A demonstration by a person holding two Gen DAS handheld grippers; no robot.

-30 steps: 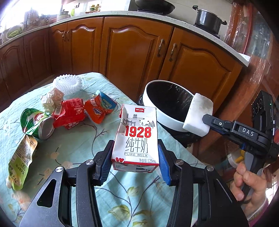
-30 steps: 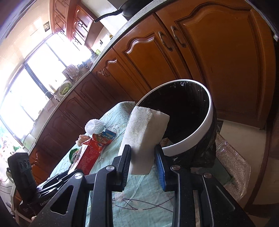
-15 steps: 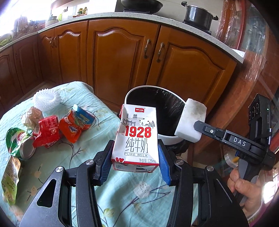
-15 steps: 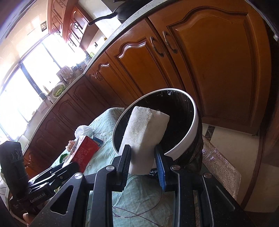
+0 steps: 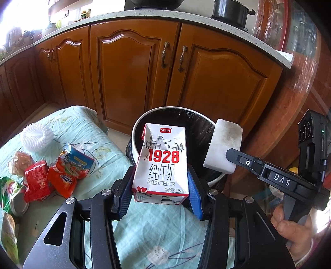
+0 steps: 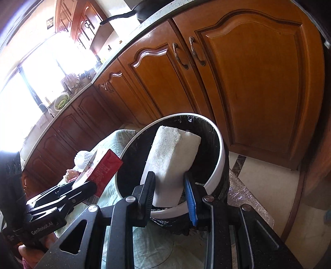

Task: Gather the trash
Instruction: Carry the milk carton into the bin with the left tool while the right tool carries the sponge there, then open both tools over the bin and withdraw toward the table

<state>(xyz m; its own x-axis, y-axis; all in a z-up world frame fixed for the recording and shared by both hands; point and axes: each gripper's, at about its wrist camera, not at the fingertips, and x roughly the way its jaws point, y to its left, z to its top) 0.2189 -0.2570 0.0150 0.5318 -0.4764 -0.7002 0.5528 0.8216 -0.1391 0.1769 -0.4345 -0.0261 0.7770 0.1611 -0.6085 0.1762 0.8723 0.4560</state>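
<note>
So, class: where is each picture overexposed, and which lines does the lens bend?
Left wrist view: glare whitens the top-left corner; the countertop bows, yet the milk carton print stays sharp. Right wrist view: the window is blown out white; the cabinet doors curve.

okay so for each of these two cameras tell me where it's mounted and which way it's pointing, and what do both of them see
Left wrist: sits on the left gripper, looking forward past the milk carton it clamps, toward the trash bin and cabinets; the right hand shows.
Right wrist: sits on the right gripper, looking along its fingers at the white foam block over the bin; the left gripper shows at lower left.
Shared: bin, carton, foam block, white foam net, tablecloth.
</note>
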